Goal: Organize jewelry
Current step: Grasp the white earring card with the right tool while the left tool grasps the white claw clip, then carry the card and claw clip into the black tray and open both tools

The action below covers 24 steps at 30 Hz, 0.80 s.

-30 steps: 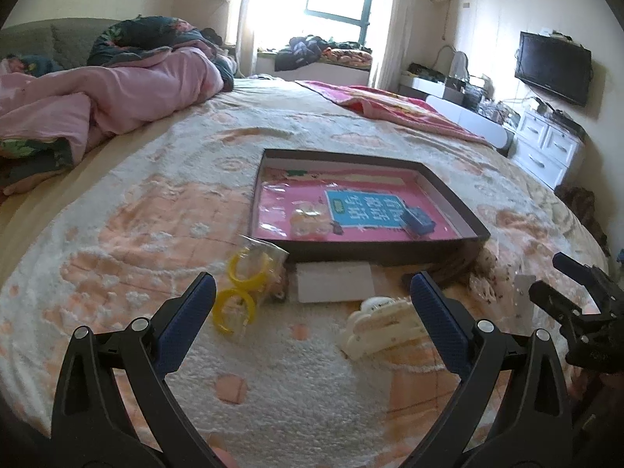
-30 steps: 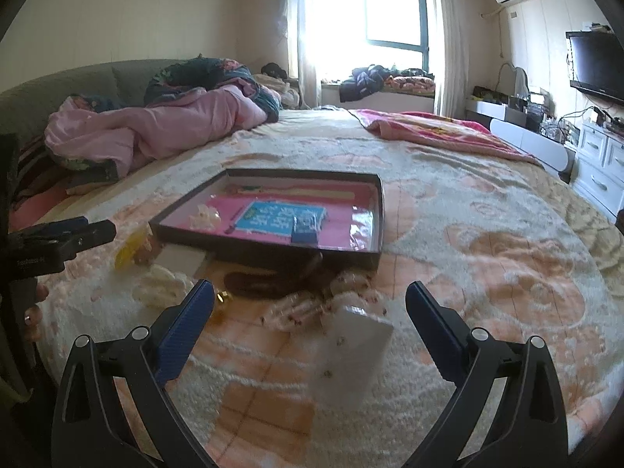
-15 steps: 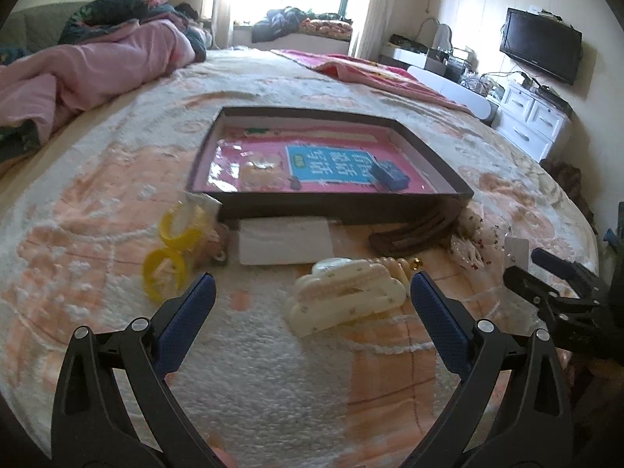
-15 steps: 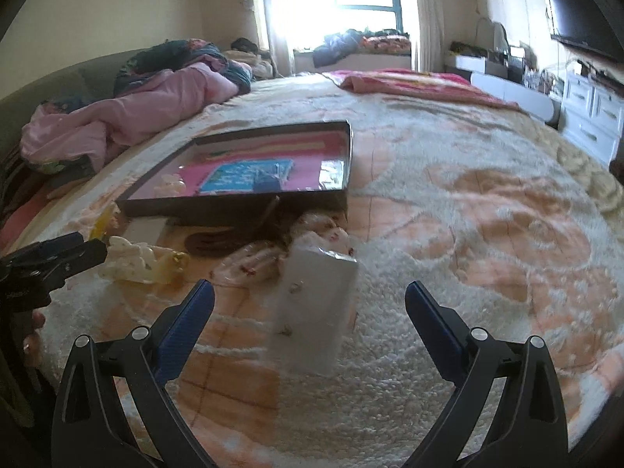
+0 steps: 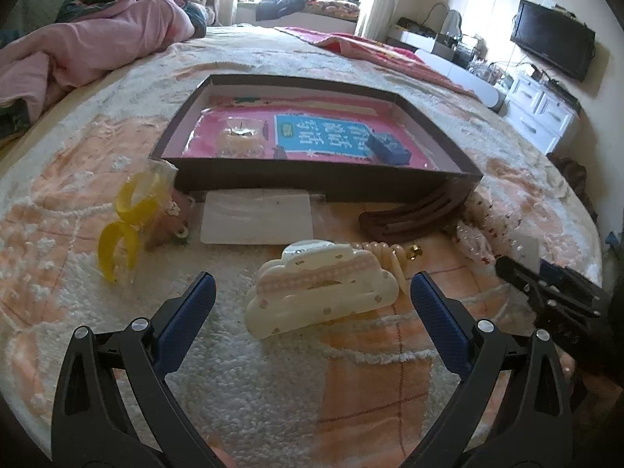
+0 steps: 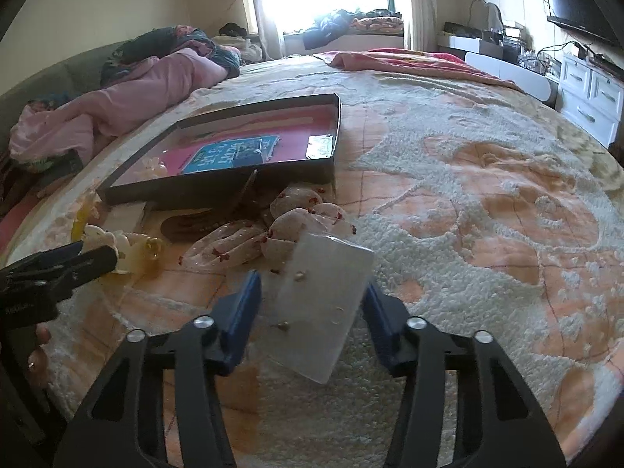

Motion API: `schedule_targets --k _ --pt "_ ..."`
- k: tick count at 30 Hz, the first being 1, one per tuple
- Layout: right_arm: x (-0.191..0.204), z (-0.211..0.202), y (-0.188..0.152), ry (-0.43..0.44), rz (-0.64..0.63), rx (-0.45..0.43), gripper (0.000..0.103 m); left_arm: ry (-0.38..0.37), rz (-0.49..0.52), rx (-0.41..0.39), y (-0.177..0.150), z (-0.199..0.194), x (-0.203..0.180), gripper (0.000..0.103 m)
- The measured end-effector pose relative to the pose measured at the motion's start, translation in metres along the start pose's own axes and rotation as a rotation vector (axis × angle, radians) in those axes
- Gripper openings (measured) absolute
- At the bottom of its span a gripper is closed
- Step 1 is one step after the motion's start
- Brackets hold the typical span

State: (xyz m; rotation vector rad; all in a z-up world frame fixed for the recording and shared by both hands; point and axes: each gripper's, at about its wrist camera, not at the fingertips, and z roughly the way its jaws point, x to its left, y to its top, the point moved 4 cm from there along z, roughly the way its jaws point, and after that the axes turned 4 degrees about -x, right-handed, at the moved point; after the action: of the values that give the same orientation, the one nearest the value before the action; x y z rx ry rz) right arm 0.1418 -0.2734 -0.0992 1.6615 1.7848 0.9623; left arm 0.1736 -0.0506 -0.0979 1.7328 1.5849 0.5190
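Note:
A dark shallow box (image 5: 323,185) with a pink lining lies on the bed and also shows in the right wrist view (image 6: 218,195). A cream cloud-shaped hair claw (image 5: 319,286) lies between the open fingers of my left gripper (image 5: 312,312). My right gripper (image 6: 312,308) has closed in on a clear earring card (image 6: 319,304) with small studs; its pads sit at the card's two edges. Yellow rings in a clear bag (image 5: 128,214), a white card (image 5: 257,216), a brown hair clip (image 5: 409,218) and spotted fabric bows (image 6: 273,238) lie in front of the box.
The fluffy cream and orange bedspread (image 6: 487,214) stretches to the right. A pink duvet (image 5: 78,50) is heaped at the far left. A white dresser (image 5: 542,113) and a TV (image 5: 553,50) stand at the right wall.
Both grippers moved forward and down toward the bed. The left one now straddles the cream hair claw. The right gripper's fingers narrowed from wide open onto the earring card.

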Motion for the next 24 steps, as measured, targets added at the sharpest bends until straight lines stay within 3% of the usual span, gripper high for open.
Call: schedule_targets --k 3,7,16,24 --pt "-0.001 -0.001 0.0 0.0 0.001 -0.004 0.043 0.019 0.003 0.012 -0.001 0.005 0.0 0.089" --pt "0.0 -0.005 0.001 0.001 0.0 -0.013 0.041 0.017 0.017 0.013 0.0 0.005 -0.003 0.07" --pt "0.001 -0.02 0.004 0.006 0.008 -0.042 0.04 -0.001 0.021 0.017 0.0 -0.003 -0.003 0.07" --pt "-0.006 -0.031 0.011 -0.011 0.034 -0.08 0.039 0.004 0.02 -0.029 0.005 -0.023 0.003 0.07"
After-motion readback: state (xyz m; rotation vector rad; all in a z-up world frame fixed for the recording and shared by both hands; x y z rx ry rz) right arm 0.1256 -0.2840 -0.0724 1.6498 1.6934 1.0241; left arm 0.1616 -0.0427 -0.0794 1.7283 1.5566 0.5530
